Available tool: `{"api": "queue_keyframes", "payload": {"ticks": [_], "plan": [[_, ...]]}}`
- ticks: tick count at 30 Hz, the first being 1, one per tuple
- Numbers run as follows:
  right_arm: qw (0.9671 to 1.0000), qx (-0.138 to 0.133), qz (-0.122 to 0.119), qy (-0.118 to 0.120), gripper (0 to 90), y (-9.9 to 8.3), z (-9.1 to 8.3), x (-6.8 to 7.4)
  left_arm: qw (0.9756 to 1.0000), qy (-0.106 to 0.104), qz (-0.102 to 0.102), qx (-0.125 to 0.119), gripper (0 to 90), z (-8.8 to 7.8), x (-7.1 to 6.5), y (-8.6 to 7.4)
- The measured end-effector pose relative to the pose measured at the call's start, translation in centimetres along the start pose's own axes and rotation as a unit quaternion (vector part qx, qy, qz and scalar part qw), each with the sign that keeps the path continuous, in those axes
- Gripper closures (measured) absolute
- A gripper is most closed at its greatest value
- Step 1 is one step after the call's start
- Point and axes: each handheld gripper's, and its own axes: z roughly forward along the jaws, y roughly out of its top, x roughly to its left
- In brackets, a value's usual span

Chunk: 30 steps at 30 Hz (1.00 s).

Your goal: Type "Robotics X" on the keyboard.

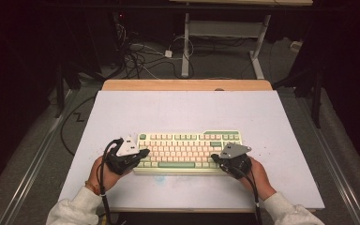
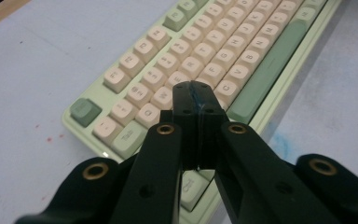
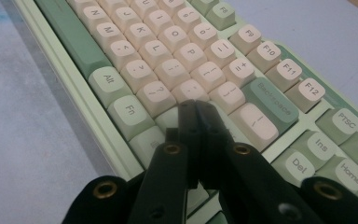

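Both grippers, left [image 1: 140, 153] and right [image 1: 214, 159], you hold pinched empty, tips poking keys on the keyboard [image 1: 187, 140] at the tabletop's near edge.

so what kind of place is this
Probably a lab or recording workspace, not a home: a keyboard sits alone on a white board laid over a wooden table, with loose cables across the floor and dark surroundings.

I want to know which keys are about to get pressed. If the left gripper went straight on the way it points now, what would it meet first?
Probably the keyboard: the left gripper, fingers shut, points down at the cream letter keys near C. Depth is unclear.
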Motion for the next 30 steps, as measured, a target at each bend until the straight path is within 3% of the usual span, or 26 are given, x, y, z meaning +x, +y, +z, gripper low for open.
{"api": "queue_keyframes", "payload": {"ticks": [12,30], "plan": [[1.0,0.0,0.002,-0.001,90.0,-0.1,0.0,0.1,0.9993,-0.018,0.008,0.031,87.5,3.0,-0.3,1.3],[1.0,-0.001,-0.002,-0.003,90.0,-0.1,-0.1,0.1,0.9987,-0.03,0.007,0.04,87.5,4.1,-0.9,1.2]]}}
